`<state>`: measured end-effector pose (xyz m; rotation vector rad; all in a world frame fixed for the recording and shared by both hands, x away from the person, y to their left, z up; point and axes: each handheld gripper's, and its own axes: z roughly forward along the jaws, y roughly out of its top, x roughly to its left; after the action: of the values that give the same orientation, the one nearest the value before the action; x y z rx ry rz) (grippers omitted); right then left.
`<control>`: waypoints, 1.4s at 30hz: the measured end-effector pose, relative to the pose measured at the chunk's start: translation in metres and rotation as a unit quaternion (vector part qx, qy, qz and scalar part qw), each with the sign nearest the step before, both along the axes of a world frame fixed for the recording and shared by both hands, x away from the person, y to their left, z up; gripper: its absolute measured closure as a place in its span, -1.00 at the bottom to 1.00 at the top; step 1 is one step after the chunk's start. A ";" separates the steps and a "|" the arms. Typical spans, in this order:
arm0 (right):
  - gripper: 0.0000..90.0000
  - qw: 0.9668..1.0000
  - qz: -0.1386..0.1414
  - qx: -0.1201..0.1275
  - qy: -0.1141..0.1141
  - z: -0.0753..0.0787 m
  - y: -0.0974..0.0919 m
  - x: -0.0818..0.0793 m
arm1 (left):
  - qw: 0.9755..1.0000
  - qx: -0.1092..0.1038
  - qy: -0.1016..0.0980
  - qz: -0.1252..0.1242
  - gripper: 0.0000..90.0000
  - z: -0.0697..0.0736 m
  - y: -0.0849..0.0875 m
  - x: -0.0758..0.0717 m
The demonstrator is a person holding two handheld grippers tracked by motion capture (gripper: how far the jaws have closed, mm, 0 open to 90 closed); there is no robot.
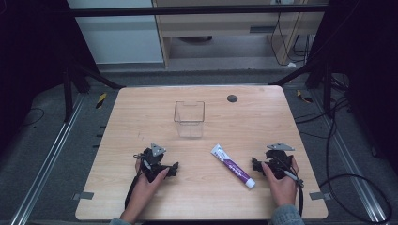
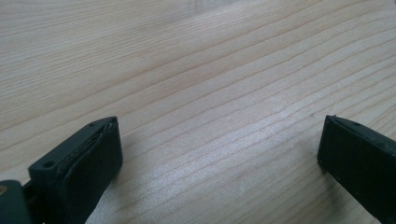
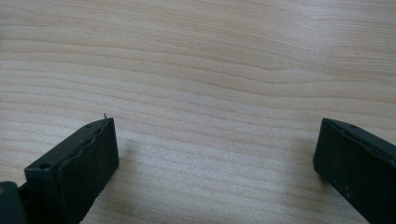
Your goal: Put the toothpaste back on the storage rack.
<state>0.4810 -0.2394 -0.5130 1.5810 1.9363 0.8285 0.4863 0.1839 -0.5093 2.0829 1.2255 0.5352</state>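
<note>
A white and purple toothpaste tube (image 1: 233, 167) lies flat on the wooden table (image 1: 141, 117), front right of centre. Farther back, near the middle, stands a clear plastic container (image 1: 189, 119), upright and with nothing visible in it. My left gripper (image 1: 162, 165) rests on the table at the front left, held by a hand, well left of the tube. My right gripper (image 1: 263, 165) rests at the front right, just right of the tube. In the left gripper view the jaws (image 2: 219, 135) stand wide open over bare wood. The right gripper view shows the same: open jaws (image 3: 215, 135), nothing between them.
A small dark round disc (image 1: 232, 98) sits in the table's back right area. Metal frame rails and cables run along the floor on both sides of the table. Bare wood lies between the two grippers and around the container.
</note>
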 end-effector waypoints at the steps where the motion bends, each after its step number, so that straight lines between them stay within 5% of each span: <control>1: -0.99 1.000 0.000 0.000 0.000 0.000 0.000 0.000 | 1.000 0.000 0.000 0.000 -1.00 0.000 0.000 0.000; 11: -0.98 1.000 0.003 0.004 0.000 0.000 0.001 -0.003 | 1.000 0.000 0.000 0.000 -1.00 0.000 0.000 0.000; 13: -0.79 1.000 0.012 0.003 0.001 0.002 -0.002 -0.004 | 1.000 0.000 0.000 0.000 -1.00 0.000 0.000 0.000; 14: -0.66 1.000 0.018 0.004 -0.003 0.004 -0.003 -0.006 | 1.000 0.000 0.000 0.000 -1.00 0.000 0.000 0.000; 24: -0.70 0.998 0.039 -0.003 -0.054 0.043 0.010 -0.035 | 1.000 -0.001 0.000 0.000 -1.00 0.000 0.000 0.001; 31: -0.66 0.995 0.091 -0.017 -0.046 0.056 0.031 -0.051 | 1.000 -0.001 0.000 0.000 -1.00 0.000 0.000 0.001; 42: -0.35 0.985 0.168 -0.032 -0.006 0.058 0.068 -0.044 | 1.000 0.000 0.000 -0.001 -1.00 0.000 0.000 0.001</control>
<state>0.4374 -0.1714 -0.4545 1.2249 2.2340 0.8929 0.4873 0.1836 -0.5092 2.0848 1.2229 0.5347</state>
